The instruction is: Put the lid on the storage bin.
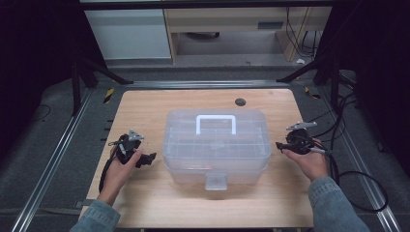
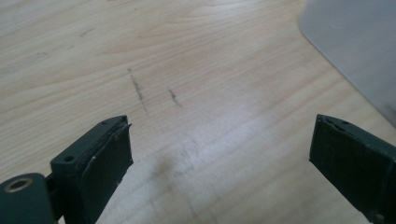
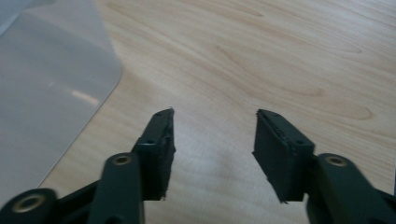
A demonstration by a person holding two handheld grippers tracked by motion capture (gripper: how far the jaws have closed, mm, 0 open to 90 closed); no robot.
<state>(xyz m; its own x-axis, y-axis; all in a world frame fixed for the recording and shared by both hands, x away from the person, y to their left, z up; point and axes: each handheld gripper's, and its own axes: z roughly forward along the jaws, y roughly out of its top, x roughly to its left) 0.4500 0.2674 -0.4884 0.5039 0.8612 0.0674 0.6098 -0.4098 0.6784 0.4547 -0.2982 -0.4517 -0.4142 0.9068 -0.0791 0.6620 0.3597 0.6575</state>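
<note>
The box [image 1: 216, 145] sat mid-table [image 1: 145, 104], between the two grippers and touching neither. The left gripper [image 1: 151, 158] lay just left of the box, its jaws spread wide over bare wood, with a box corner [image 2: 359, 51] beyond the right-hand jaw. The right gripper [image 1: 279, 145] hovered just right of the box, jaws parted with nothing between them. The box was clear plastic with rounded corners, a white handle [image 1: 215, 123] on its lid and a latch [image 1: 216, 181] on its near side.
</note>
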